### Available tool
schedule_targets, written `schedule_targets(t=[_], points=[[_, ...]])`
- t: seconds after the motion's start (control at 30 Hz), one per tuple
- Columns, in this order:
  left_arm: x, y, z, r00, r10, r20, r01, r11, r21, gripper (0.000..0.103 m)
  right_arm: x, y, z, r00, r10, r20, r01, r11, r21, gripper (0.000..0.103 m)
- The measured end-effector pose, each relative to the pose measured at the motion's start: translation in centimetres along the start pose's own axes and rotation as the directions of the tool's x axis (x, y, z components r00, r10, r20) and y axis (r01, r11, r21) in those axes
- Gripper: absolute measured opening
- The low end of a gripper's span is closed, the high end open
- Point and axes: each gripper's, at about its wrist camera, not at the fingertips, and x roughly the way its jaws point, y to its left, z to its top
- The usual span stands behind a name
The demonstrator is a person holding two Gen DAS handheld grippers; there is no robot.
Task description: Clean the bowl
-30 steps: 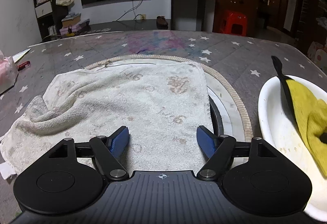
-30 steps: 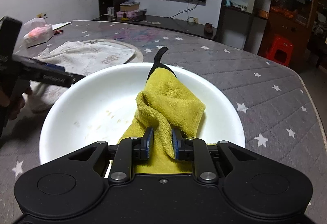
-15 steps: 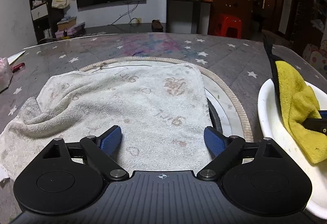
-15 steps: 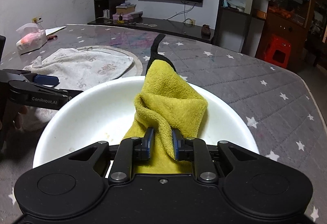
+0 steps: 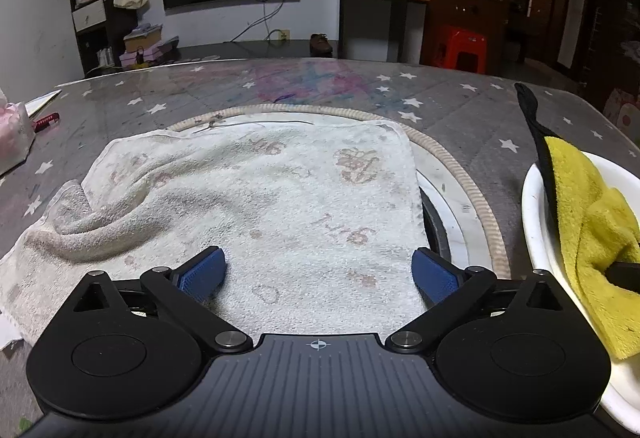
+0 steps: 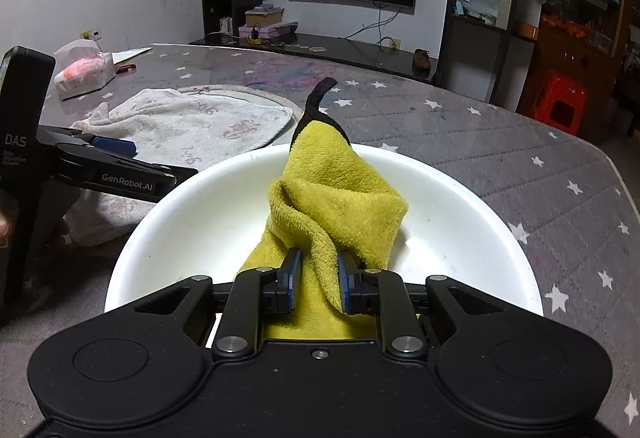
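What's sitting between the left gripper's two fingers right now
Only the white towel, lying flat beneath the left gripper; its jaws are opening and the pads touch nothing. The left wrist view shows it.

My bowl (image 6: 460, 206) looks like smooth, glossy white plastic. The cloth (image 6: 340, 206) inside it is fuzzy yellow terry with a black trim. At ten o'clock from the bowl, the towel (image 5: 248, 206) is rough, worn, off-white cotton. Beneath, the table (image 6: 500, 158) wears a matt grey quilted cover with printed stars. My right hand-held gripper (image 6: 316, 280) is matt black plastic with ribbed blue pads and shiny metal pins.
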Motion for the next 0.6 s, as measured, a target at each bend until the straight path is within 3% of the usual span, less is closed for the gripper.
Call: schedule_targets(t=[0.6], points=[[0.0,0.0,0.0,1.0,0.0,0.0,0.0,1.0,0.0,0.102,-2.6,-0.4,-1.7,0.999,0.006,-0.031,-0.007,0.999,-0.045,0.021]])
